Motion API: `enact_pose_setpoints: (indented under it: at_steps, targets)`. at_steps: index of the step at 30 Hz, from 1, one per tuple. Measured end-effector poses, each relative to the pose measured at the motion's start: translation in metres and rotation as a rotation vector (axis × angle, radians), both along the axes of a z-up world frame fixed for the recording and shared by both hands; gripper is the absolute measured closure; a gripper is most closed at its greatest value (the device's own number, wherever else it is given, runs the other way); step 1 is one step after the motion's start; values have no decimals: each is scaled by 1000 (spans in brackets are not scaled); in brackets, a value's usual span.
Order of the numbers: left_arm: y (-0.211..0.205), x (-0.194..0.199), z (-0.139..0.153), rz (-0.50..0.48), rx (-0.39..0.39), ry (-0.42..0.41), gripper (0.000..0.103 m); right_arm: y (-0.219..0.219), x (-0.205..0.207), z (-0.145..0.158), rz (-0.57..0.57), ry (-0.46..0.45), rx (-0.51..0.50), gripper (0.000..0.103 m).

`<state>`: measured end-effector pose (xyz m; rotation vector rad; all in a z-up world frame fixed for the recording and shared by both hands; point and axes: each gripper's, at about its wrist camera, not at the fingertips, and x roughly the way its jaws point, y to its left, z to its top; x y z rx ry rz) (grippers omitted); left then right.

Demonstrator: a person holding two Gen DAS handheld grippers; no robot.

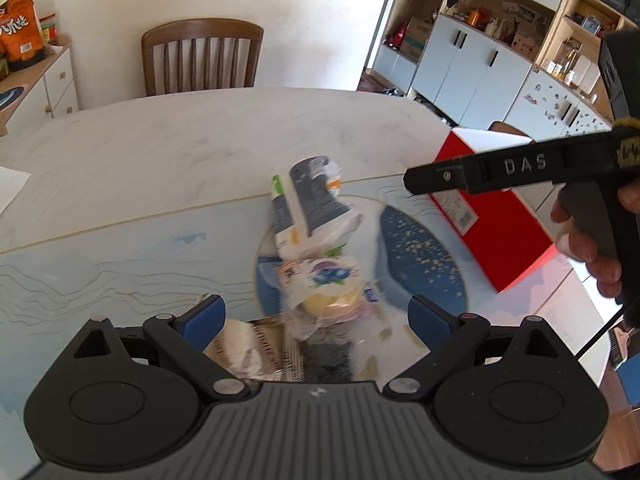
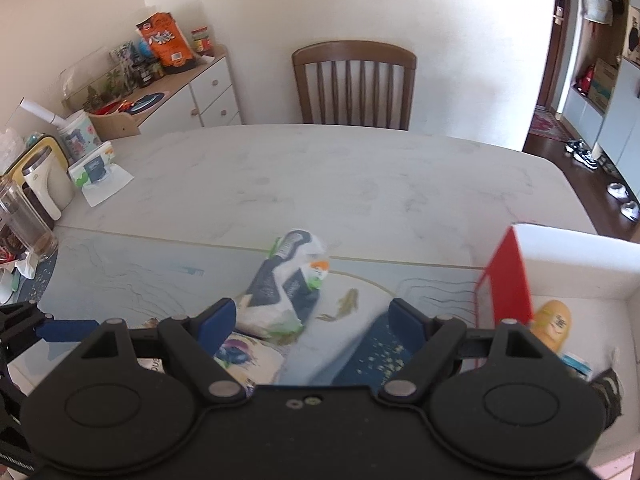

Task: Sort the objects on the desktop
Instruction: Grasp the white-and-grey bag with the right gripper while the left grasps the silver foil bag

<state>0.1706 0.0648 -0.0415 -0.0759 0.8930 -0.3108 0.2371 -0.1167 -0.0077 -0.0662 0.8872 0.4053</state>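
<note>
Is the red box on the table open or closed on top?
Open. In the right wrist view the red cardboard box shows its white inside, with an orange packet lying in it.

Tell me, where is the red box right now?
The red box stands at the table's right side, just right of the grey-and-white packet; the right wrist view shows it open, with a yellow packet inside.

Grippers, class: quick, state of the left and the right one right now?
Left gripper: jaws open, holding nothing, above the snack packets.
Right gripper: jaws open, holding nothing, beside the red box.
</note>
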Motion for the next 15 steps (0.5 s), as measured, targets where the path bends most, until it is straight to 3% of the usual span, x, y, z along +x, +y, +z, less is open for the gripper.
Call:
enact_pose_setpoints:
  at_steps: [15]
  targets:
    - [40, 21, -41, -20, 20, 100, 5, 28, 28, -20, -5, 47, -3, 20]
